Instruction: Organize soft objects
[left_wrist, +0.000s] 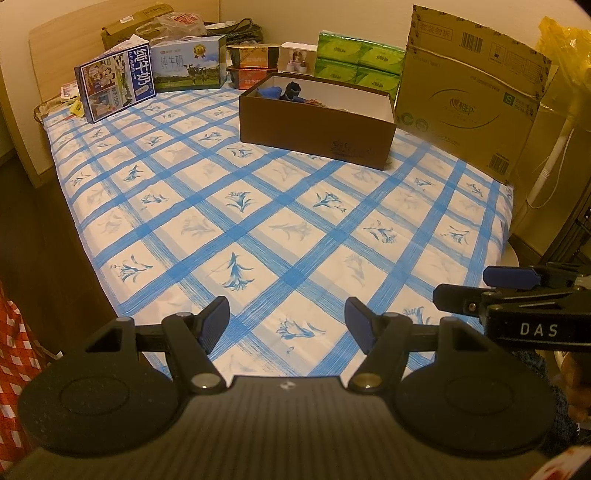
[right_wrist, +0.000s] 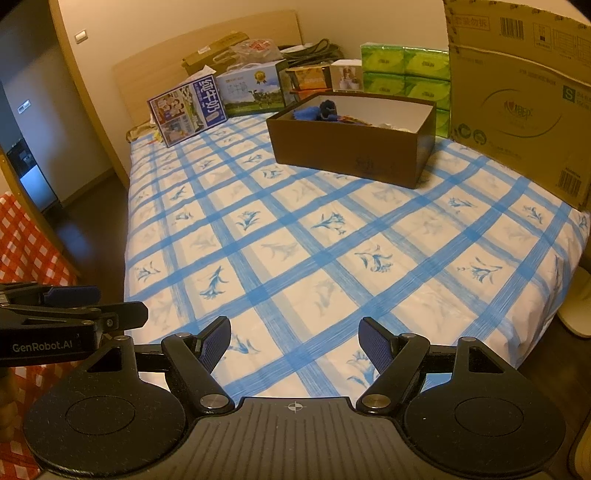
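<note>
A brown open box (left_wrist: 314, 127) (right_wrist: 347, 153) stands on the far part of the bed and holds soft items, among them a blue and black bundle (left_wrist: 286, 92) (right_wrist: 317, 110). My left gripper (left_wrist: 286, 326) is open and empty, low over the near edge of the bed. My right gripper (right_wrist: 295, 345) is open and empty at the same near edge, beside the left one. Each gripper's side shows in the other's view: the right one in the left wrist view (left_wrist: 517, 295) and the left one in the right wrist view (right_wrist: 74, 314).
The bed has a blue checked sheet (left_wrist: 258, 221) (right_wrist: 332, 251). A tall cardboard carton (left_wrist: 469, 92) (right_wrist: 517, 103) stands at the right. Milk cartons (left_wrist: 114, 86) (right_wrist: 188, 107), green tissue packs (left_wrist: 358, 62) (right_wrist: 402, 70) and small boxes line the headboard side. Dark floor lies left.
</note>
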